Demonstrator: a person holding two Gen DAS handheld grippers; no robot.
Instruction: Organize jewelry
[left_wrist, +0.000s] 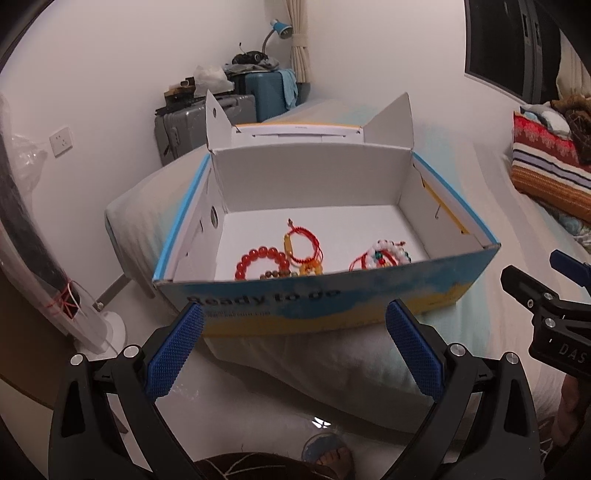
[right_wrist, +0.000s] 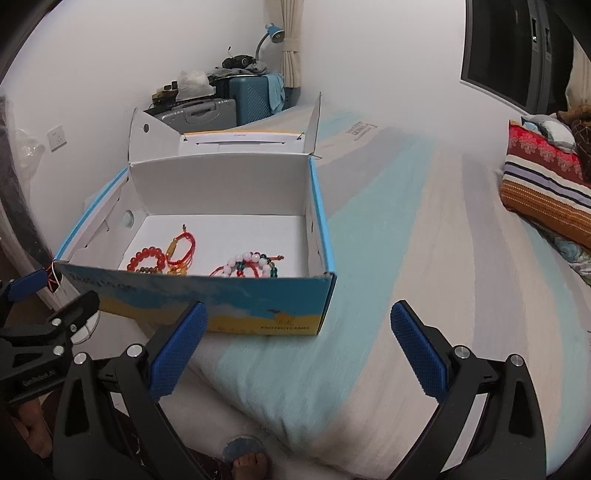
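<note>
An open cardboard box (left_wrist: 458, 206) (right_wrist: 317, 221) with a blue and yellow front stands on the bed. Inside lie a red bead bracelet (left_wrist: 258, 260) (right_wrist: 146, 260), a red cord bracelet with a gold piece (left_wrist: 295, 243) (right_wrist: 181, 245), and a white, green and red bead bracelet (left_wrist: 384, 254) (right_wrist: 251, 264). My left gripper (left_wrist: 295, 350) is open just short of the box front, nothing between its blue pads. My right gripper (right_wrist: 295, 350) is open too, near the box's right front corner, over the bedding. Each gripper shows at the other view's edge.
The bed (right_wrist: 424, 258) has a striped white and teal sheet, with folded patterned bedding (right_wrist: 543, 188) at the right. Suitcases (left_wrist: 207, 118) and a blue lamp (left_wrist: 280, 31) stand in the far corner. A wrapped fan (left_wrist: 70, 295) stands left. A person's bare foot (right_wrist: 247, 461) is below.
</note>
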